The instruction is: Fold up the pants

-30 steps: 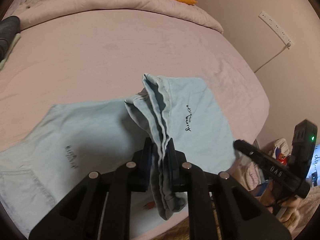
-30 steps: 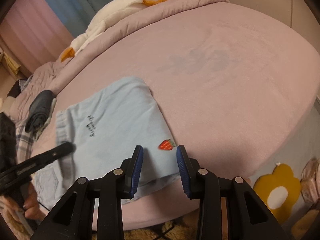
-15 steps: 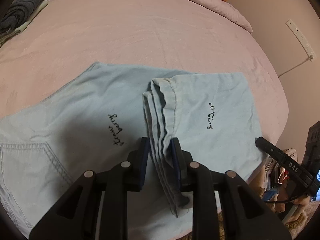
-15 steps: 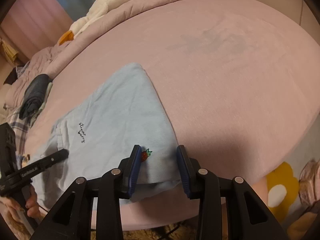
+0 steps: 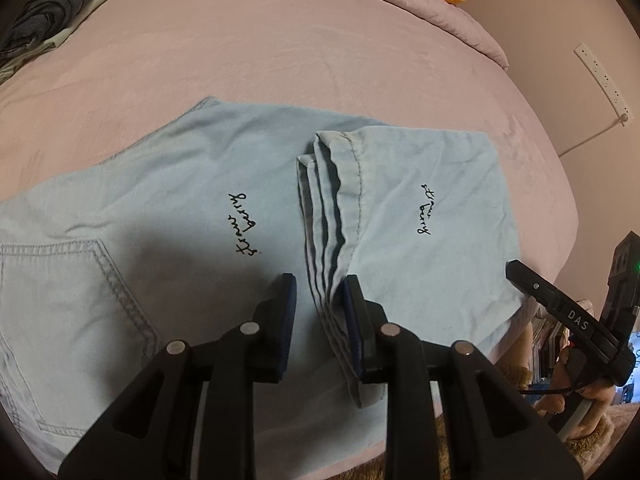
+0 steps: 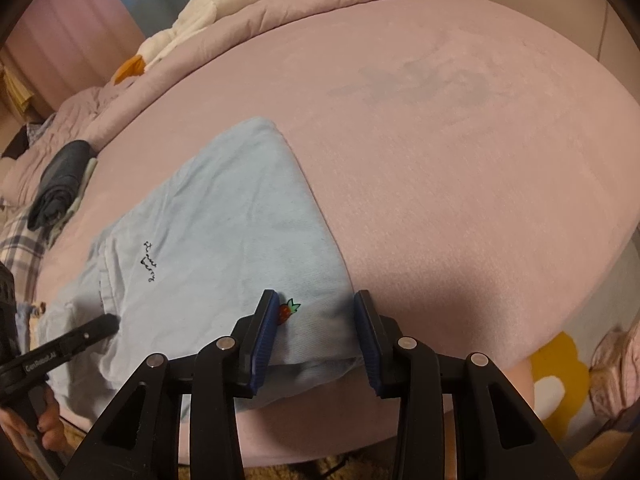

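Note:
Light blue pants (image 5: 168, 216) lie on the pink bed, with the leg end folded back over the rest. The stacked hems (image 5: 328, 216) form a ridge running toward me. My left gripper (image 5: 318, 300) is open just above the pants, and the hem ridge lies between its fingers, against the right one. In the right wrist view the folded pants (image 6: 224, 240) show a small strawberry patch (image 6: 289, 308). My right gripper (image 6: 316, 320) is open over the folded corner near the bed's front edge, and it also shows in the left wrist view (image 5: 568, 316).
A pink bed (image 6: 440, 140) with a rolled quilt and a white plush goose (image 6: 208, 12) at the back. Dark folded clothes (image 5: 44, 20) lie at the far left. A power strip (image 5: 604, 80) hangs on the wall. The bed's front edge is close below both grippers.
My left gripper carried the hems leftward over the pants, lowered them and opened. The right gripper stayed open and moved slightly toward the folded corner.

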Demonstrator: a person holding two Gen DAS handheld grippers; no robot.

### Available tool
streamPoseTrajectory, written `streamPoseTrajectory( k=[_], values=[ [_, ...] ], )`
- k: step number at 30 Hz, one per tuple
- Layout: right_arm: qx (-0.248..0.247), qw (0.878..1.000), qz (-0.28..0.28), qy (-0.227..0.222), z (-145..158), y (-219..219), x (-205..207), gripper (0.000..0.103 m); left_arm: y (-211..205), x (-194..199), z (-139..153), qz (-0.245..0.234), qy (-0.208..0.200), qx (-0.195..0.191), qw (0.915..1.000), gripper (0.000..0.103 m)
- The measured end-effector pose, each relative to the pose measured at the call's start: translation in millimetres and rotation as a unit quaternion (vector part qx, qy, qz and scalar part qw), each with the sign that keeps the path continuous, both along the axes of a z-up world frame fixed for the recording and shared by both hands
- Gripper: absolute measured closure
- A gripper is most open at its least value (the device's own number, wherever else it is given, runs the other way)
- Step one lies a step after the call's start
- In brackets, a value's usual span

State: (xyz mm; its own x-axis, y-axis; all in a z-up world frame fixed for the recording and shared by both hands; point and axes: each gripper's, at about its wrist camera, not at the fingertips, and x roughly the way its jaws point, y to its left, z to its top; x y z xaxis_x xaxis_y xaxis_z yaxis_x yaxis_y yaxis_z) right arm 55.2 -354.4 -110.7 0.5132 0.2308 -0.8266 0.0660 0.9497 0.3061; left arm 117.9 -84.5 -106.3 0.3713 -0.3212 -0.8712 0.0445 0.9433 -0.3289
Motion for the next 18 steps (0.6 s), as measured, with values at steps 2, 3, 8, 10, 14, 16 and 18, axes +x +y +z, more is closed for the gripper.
streamPoseTrajectory(
  k=[2,3,8,10,14,16,18],
  values=[
    [-0.003,1.000,0.002,-0.004,-1,1,-1,0.064,-1,-2,-1,0.004,-0.010,0.001,0.9999,0.077],
    [-0.007,1.000,0.004,-0.006,-1,2,-2,0.064,-1,-2,-2,0.006,-0.013,0.000,0.9999,0.076],
    [-0.045,0.999,0.014,-0.018,-2,12,-3,0.062,0,-7,-4,0.018,-0.032,-0.006,0.9993,0.075],
    [-0.053,0.998,0.011,-0.021,-2,14,-2,0.062,3,-11,-4,0.023,-0.041,-0.009,0.9988,0.075],
    [-0.063,0.997,0.013,-0.034,-3,15,-3,0.061,4,-19,-6,0.027,-0.067,-0.012,0.9973,0.075],
    [-0.059,0.997,0.012,-0.041,-3,13,-4,0.061,5,-22,-7,0.027,-0.077,-0.013,0.9965,0.075],
    [-0.059,0.997,0.012,-0.046,-3,13,-5,0.061,7,-25,-7,0.031,-0.086,-0.016,0.9957,0.075]
  ],
)
